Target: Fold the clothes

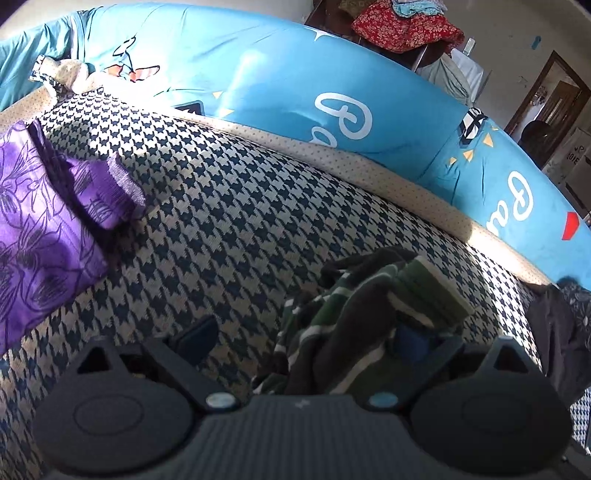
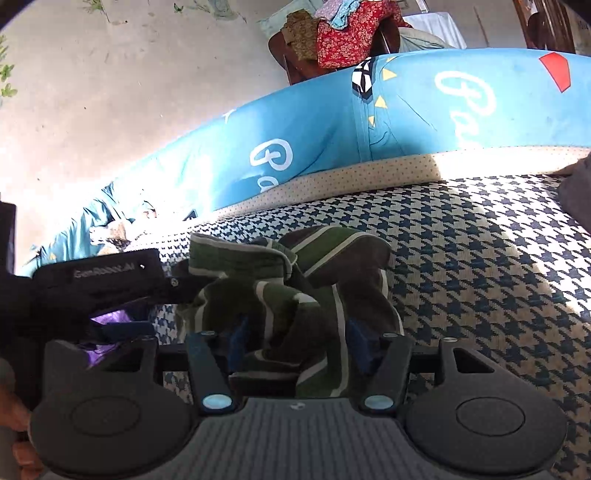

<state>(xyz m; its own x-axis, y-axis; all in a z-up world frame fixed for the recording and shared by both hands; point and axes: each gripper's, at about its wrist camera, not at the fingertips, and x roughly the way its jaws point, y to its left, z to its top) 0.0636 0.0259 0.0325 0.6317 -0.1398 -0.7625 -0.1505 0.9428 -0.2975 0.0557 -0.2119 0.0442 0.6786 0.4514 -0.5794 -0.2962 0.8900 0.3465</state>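
Note:
A dark garment with green and white stripes (image 1: 362,325) lies bunched on the houndstooth bed cover (image 1: 221,206). My left gripper (image 1: 306,332) is open; the garment covers its right finger and its left finger (image 1: 197,334) is bare. In the right wrist view the same garment (image 2: 295,295) sits between the two blue pads of my right gripper (image 2: 295,343), which is closed on a bunch of it. The left gripper's body (image 2: 99,275) shows at the left, touching the garment's edge.
A folded purple floral cloth (image 1: 40,229) lies at the left of the cover. A blue printed sheet (image 1: 295,85) runs along the far side. A dark garment (image 1: 561,332) lies at the right. A chair with red floral clothes (image 2: 351,33) stands beyond the bed.

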